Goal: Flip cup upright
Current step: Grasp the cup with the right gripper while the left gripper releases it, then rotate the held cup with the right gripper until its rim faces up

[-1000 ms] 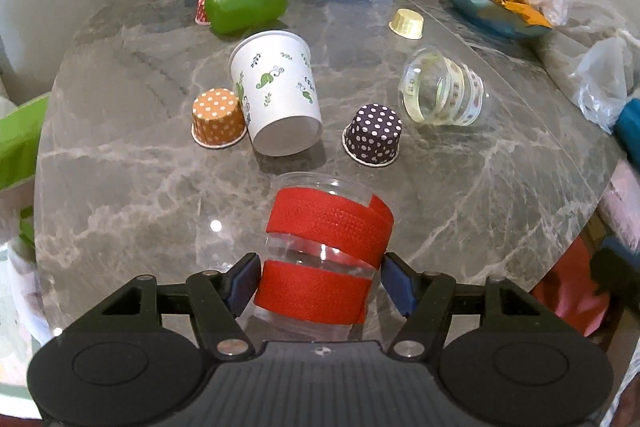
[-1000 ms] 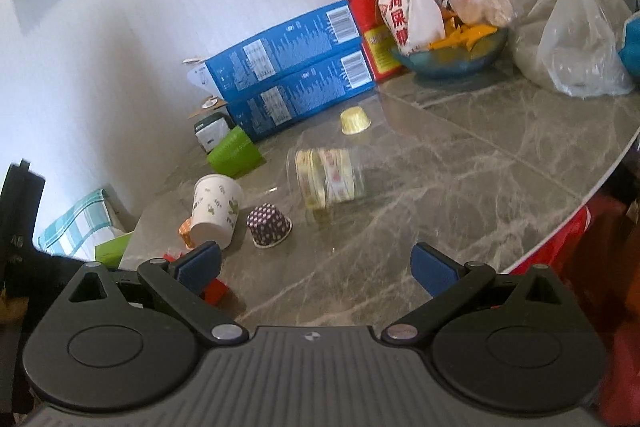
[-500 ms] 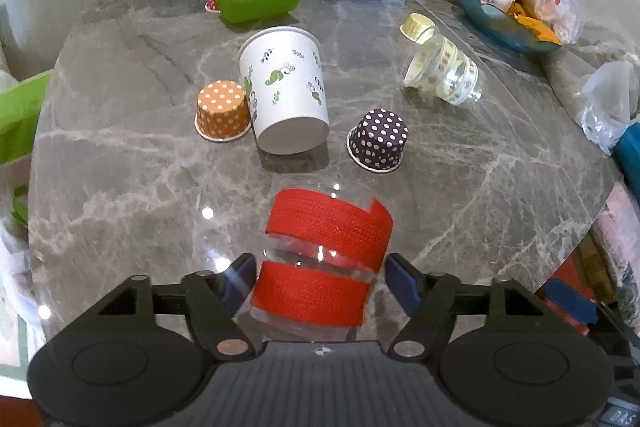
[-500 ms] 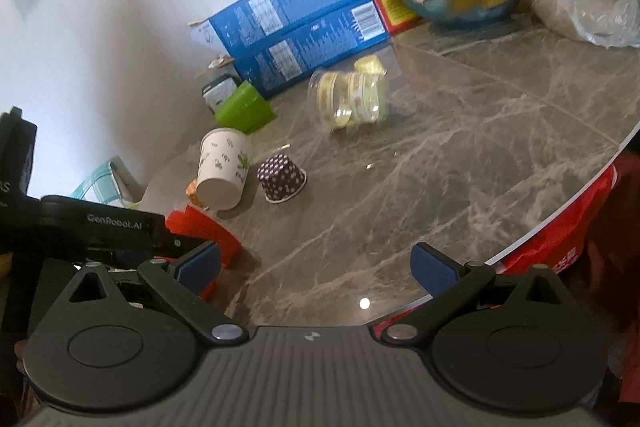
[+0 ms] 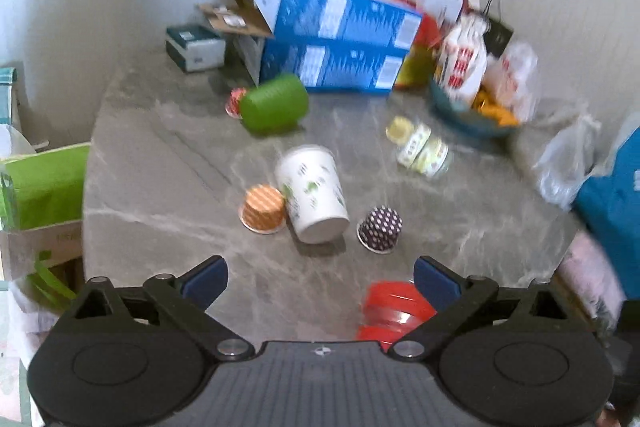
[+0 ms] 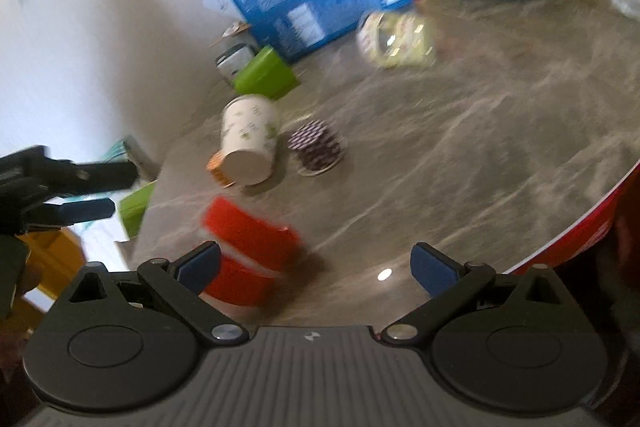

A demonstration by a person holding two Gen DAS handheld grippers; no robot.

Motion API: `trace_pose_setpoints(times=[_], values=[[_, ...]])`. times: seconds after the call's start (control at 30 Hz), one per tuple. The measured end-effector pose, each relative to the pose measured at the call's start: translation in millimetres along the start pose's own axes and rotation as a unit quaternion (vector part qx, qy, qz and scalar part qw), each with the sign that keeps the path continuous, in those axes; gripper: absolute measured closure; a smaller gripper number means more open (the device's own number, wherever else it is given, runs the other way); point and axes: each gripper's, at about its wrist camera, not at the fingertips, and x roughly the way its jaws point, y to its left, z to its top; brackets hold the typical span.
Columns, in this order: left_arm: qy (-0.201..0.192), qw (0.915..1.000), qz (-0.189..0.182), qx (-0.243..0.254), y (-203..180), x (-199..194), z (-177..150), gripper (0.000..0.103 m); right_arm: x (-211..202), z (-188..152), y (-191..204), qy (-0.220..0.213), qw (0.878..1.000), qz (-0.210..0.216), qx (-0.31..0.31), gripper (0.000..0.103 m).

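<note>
The red-banded cup (image 6: 250, 253) sits on the tabletop (image 6: 460, 163), on the near side of the white paper cup (image 6: 250, 139). It looks a bit tilted, but blur hides which end is up. The right gripper (image 6: 316, 269) is nearer, wide open and empty, with the cup by its left finger. The left gripper (image 5: 320, 279) is wide open and empty too.

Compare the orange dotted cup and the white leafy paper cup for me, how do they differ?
The orange dotted cup is short and squat; the white leaf-print cup is much taller. The orange one has white dots, the white one green leaves. Both stand mouth-down, side by side on the marble table.
</note>
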Motion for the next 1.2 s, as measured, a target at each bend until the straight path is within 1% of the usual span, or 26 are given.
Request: trace_pose_setpoints(times=[0.1, 0.17, 0.23, 0.3, 0.4, 0.5, 0.6, 0.67, 0.87, 0.93, 1.07, 1.13, 1.2], values=[[-0.021, 0.9996, -0.018, -0.011, 17.9, -12.7, -7.9, 0.003, 10.9, -2.4, 3.8, 0.018, 1.000, 0.003, 0.021, 0.001], [-0.029, 0.9992, -0.020, -0.016, 29.2, -17.3, -12.5, 0.003, 12.9, -3.1, 4.3, 0.018, 0.999, 0.000, 0.036, 0.001], [-0.036, 0.9986, -0.031, -0.024, 40.5, -19.3, -16.3, 0.003, 11.6, -3.5, 5.8, 0.013, 0.999, -0.002, 0.048, 0.002], [-0.036, 0.9980, -0.041, -0.034, 51.8, -17.5, -19.1, 0.003, 10.5, -2.7, 10.5, 0.011, 0.999, -0.008, 0.050, 0.005], [-0.038, 0.9969, -0.049, -0.049, 67.6, -17.8, -21.7, 0.003, 15.7, -1.9, 17.6, 0.022, 0.998, -0.016, 0.058, 0.010], [-0.045, 0.9948, -0.062, -0.067, 84.0, -20.2, -24.0, 0.003, 23.9, -1.7, 31.3, 0.033, 0.998, -0.015, 0.058, 0.011], [-0.052, 0.9933, -0.065, -0.080, 95.3, -21.7, -26.4, 0.003, 35.9, 1.4, 49.0, 0.035, 0.998, -0.017, 0.053, 0.011], [-0.055, 0.9925, -0.068, -0.085, 102.3, -23.7, -29.3, 0.003, 45.2, 4.6, 59.8, 0.042, 0.998, -0.024, 0.044, 0.012], [-0.060, 0.9900, -0.070, -0.107, 127.0, -27.6, -39.4, 0.003, 65.9, 20.8, 80.1, 0.068, 0.996, -0.052, 0.002, 0.017], [-0.060, 0.9888, -0.068, -0.118, 136.4, -26.6, -42.6, 0.003, 69.3, 23.3, 83.1, 0.082, 0.995, -0.063, -0.011, 0.033], [-0.055, 0.9871, -0.070, -0.133, 147.3, -23.1, -47.1, 0.003, 71.7, 25.7, 86.2, 0.103, 0.992, -0.070, -0.033, 0.037], [-0.053, 0.9867, -0.076, -0.134, 148.2, -20.7, -48.8, 0.003, 72.0, 27.5, 90.4, 0.111, 0.990, -0.075, -0.048, 0.038], [-0.053, 0.9866, -0.081, -0.131, 146.9, -19.5, -50.0, 0.003, 73.6, 29.4, 92.0, 0.123, 0.988, -0.070, -0.058, 0.039]])
